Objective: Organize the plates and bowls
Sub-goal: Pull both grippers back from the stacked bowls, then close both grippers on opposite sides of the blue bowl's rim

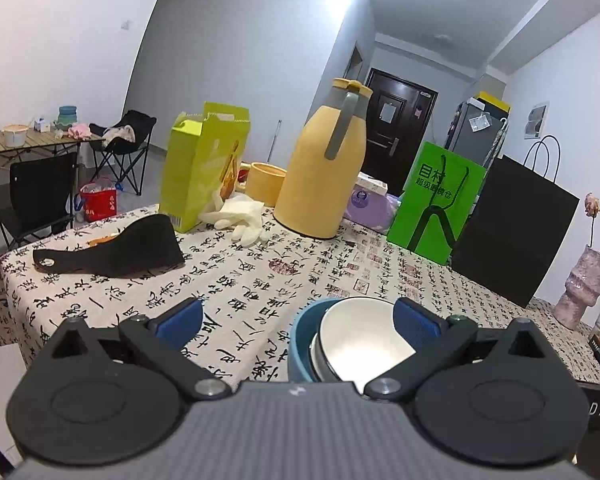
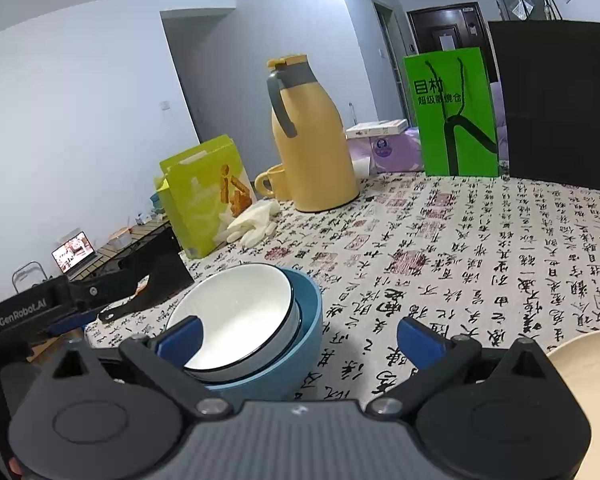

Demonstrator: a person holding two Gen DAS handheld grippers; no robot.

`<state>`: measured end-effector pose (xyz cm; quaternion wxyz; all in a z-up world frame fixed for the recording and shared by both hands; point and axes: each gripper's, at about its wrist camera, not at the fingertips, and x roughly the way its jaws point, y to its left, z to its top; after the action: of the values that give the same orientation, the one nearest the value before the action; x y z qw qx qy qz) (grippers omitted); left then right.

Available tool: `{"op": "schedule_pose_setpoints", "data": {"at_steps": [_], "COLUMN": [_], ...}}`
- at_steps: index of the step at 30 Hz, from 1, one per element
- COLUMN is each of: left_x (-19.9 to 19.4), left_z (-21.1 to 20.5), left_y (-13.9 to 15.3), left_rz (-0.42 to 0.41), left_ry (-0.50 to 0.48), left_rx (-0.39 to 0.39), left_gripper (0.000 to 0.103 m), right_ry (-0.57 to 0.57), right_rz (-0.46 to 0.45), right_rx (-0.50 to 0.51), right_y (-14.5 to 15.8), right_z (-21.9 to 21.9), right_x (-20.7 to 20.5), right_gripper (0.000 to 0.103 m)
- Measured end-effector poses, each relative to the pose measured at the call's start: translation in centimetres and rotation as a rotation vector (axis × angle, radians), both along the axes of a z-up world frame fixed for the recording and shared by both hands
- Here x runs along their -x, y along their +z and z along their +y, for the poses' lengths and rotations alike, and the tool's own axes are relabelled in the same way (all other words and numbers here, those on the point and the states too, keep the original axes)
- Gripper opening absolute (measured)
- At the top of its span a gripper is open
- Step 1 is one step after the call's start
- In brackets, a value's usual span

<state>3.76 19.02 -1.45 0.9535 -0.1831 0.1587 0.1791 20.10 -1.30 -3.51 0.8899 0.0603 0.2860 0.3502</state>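
White bowl (image 2: pixel 236 316) sits nested in a blue bowl (image 2: pixel 300 344) on my bench's calligraphy-print cloth (image 2: pixel 480 248), near the front edge. My left tool (image 1: pixel 298 320) and right tool (image 2: pixel 298 338) both gape, released. Farther back stand a yellow thermos (image 2: pixel 312 140) and green bag (image 2: pixel 452 116); grey walls behind.

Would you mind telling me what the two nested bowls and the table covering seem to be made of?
White bowl: glazed ceramic, judging by its glossy sheen and dark rim. Blue bowl: matte, perhaps ceramic or plastic. Tablecloth: printed fabric, draping at the edge.
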Motion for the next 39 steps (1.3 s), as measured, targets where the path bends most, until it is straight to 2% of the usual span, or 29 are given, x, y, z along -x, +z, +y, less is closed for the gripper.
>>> {"op": "schedule_pose_setpoints", "data": {"at_steps": [12, 28, 39], "left_x": [-1.8, -5.1, -6.6], "left_z": [1.6, 3.2, 3.8], "left_y": [-0.5, -2.0, -3.1], "left_rz": [0.020, 0.113, 0.187], "left_ry": [-0.028, -0.063, -0.081], "left_rx": [0.046, 0.134, 0.167], "left_gripper": [0.103, 0.103, 0.103], "right_ry": [0.005, -0.049, -0.053], "right_rz": [0.062, 0.222, 0.289], "right_rx": [0.015, 0.028, 0.039], "right_y": [0.0, -1.9, -3.2], "right_z": [2.2, 4.4, 5.2], "right_x": [-1.5, -4.7, -5.9], "right_gripper": [0.103, 0.103, 0.103]}}
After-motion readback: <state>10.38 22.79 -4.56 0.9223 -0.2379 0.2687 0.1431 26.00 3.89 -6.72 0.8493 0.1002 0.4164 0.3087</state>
